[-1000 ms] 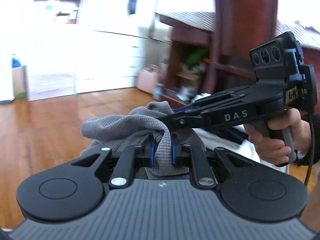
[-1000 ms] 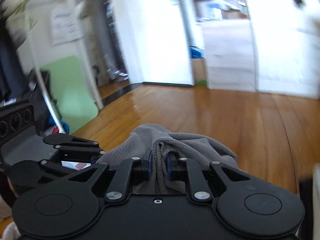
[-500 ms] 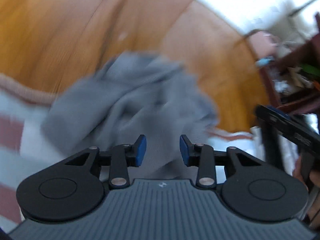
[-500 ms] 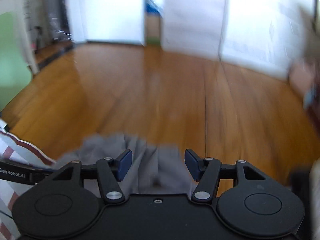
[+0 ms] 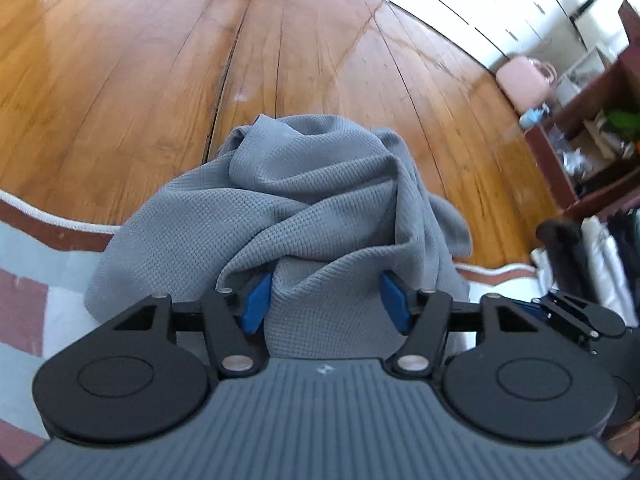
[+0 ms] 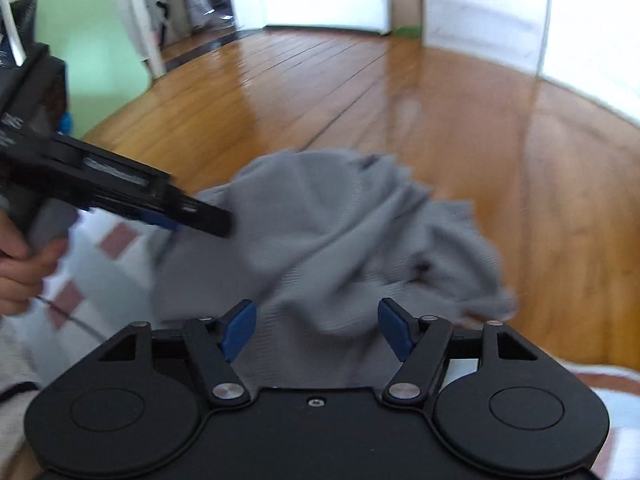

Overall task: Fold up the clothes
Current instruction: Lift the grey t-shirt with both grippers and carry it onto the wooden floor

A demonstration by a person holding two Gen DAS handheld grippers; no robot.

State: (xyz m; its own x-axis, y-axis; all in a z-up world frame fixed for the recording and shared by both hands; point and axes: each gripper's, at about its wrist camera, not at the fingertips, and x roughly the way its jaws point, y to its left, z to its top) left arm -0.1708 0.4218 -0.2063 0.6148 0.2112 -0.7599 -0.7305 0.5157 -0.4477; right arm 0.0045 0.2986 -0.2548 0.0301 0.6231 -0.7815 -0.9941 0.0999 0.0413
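One grey cloth fills your left wrist view, heaped in loose ridges at the edge of a striped rug where it meets the wood floor. Your left gripper has its fingers spread wide, with a hump of cloth sitting between them; they look to flank it rather than pinch it. The waffle weave reads as soft, light and limp, so I judge it will sag and bunch from any single hold and won't slip much on the pads. A hem or corner would serve you better than the middle of the heap, though no clear corner shows here. In your right wrist view the same cloth is blurred, crumpled partly on the rug and partly over the floor. Your right gripper likewise stands with fingers apart, cloth below and between them. The left gripper reaches in from the side, held by a hand, its tip at the cloth's near edge.
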